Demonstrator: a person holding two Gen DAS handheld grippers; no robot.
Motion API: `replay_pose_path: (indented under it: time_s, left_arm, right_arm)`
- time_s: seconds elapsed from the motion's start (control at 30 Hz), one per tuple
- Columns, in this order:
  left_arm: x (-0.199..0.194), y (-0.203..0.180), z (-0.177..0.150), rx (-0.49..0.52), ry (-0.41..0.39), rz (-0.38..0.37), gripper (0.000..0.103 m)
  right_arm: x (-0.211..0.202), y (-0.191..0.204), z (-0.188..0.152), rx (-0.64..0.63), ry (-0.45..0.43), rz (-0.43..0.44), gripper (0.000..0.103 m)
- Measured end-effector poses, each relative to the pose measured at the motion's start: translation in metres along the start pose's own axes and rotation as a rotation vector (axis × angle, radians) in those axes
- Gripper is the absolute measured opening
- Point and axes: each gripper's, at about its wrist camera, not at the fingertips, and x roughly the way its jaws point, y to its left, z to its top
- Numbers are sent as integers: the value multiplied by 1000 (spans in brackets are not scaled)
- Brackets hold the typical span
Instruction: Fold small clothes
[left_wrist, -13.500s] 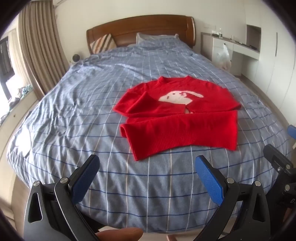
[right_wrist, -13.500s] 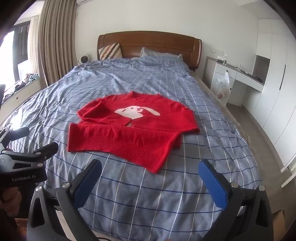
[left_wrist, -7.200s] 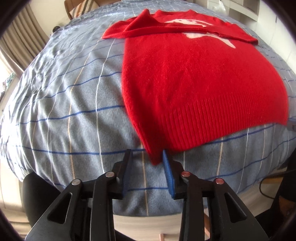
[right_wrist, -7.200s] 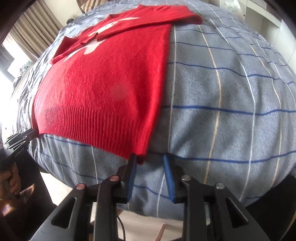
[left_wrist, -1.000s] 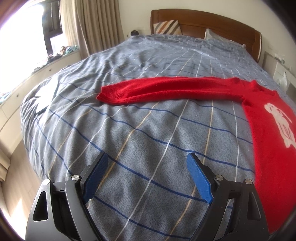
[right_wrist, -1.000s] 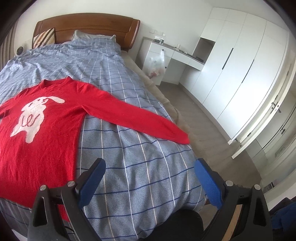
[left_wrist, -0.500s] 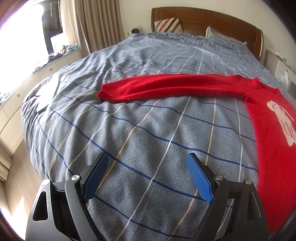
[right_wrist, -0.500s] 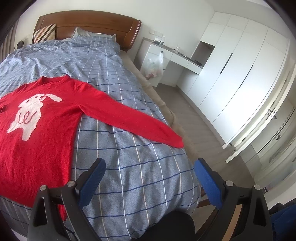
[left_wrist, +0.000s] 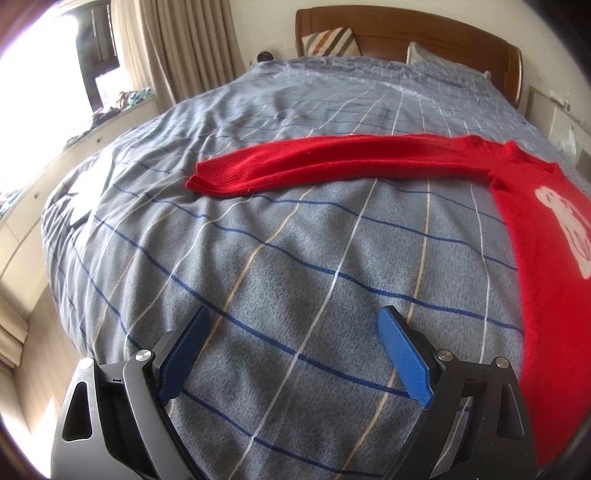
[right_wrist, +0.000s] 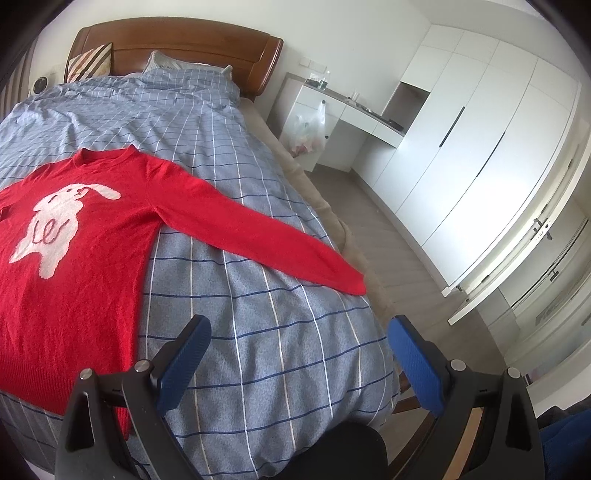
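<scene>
Left claw (left_wrist: 291, 354) gaping wide, jaws just having been opening, nothing between them, hanging over bare checked bed cover (left_wrist: 295, 258); ahead and well apart, left sleeve (left_wrist: 332, 162) of the red sweater (left_wrist: 546, 258) lying flat, long axis crossing the view, cuff toward the window side; right claw (right_wrist: 299, 363) likewise spread and gripping nothing, right sleeve (right_wrist: 255, 229) slanting away to the bed edge, cuff nearer this claw; each sleeve likely falling to its own side's claw; right view alone showing the white rabbit motif (right_wrist: 55, 225) whole and the hem; left view alone showing the left cuff.
</scene>
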Motion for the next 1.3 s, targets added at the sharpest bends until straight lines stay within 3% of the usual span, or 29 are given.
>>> replay_pose_path:
  time_s: [0.33,0.4,0.57,0.77,0.9,0.97,1.0,1.1,1.2,1.3]
  left_arm:
    - [6,-1,-2,-4,31,1,99]
    - [9,-1,-2,-10,38,1,101]
    - [11,-1,-5,-15,38,5,103]
    - [9,-3,-9,6,4,22,103]
    - [8,-7,-7,36,18,32,103]
    - [5,-8,-4,43,25,33,102]
    - [3,-7,-1,28,25,21,102]
    - [-10,0,8,-49,-11,-88,102]
    - [-15,0,17,-67,-44,-120,102]
    - [-13,0,20,-70,-70,-110,102]
  right_arm:
    - [3,-1,-3,8,3,13,96]
    - [4,-2,-4,41,-12,74,96]
    - [18,1,-13,114,-8,331,96]
    - [47,-5,-25,200,-5,433,96]
    - [75,-38,-20,328,-21,528,96]
    - [94,-55,-14,389,0,502,96]
    - [101,-59,-11,379,11,446,96]
    - [112,-62,-2,297,26,334,96]
    - [126,-82,-2,384,21,455,96]
    - [151,-116,-7,612,37,595,96]
